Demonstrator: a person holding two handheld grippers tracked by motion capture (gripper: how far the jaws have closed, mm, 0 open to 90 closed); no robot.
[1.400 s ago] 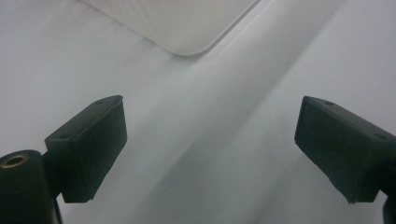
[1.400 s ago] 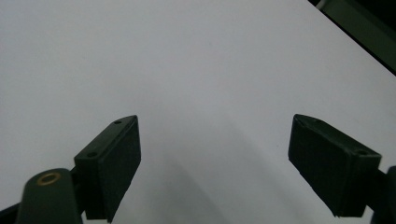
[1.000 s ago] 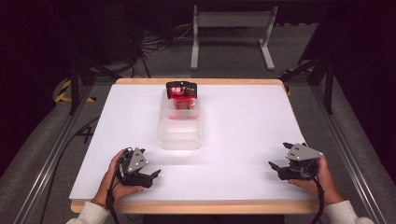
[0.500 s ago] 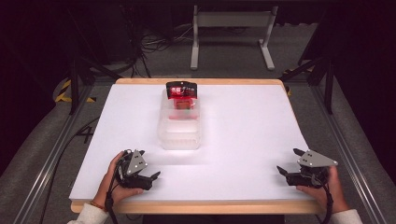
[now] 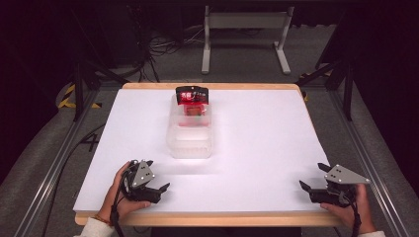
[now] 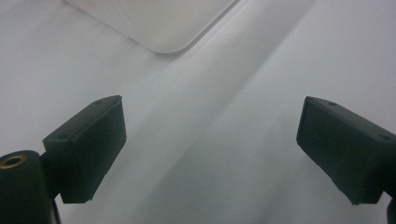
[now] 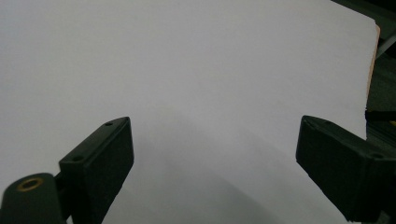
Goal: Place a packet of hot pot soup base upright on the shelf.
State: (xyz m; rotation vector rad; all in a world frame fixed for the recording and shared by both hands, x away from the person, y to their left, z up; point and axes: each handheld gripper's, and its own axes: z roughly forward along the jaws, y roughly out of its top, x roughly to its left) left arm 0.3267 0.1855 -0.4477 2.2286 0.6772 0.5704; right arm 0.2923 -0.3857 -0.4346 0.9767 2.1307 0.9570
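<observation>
The right gripper (image 5: 312,189) has drawn back toward the person and out to the near right corner of the surface (image 5: 257,148) since the earlier frames, while the left gripper (image 5: 159,188) has stayed where it was at the near left edge. Both have their jaws wide apart and hold nothing; each gripper view looks along two separated black pads at bare white surface.

The box (image 5: 191,132), a clear plastic one, sits well ahead of both grippers, ahead and to the right of the left one, ahead and far to the left of the right one. A red packet (image 5: 192,98) stands at its far end, apparently inside it or against it; I cannot tell which. In the left gripper view a rounded corner of the box (image 6: 159,23) shows just beyond the jaws.

The retreat suggests that both hands are parked at rest, well apart from the box, with no grasp in progress. Any next move on the box would likely fall to the left gripper, which is nearer.
</observation>
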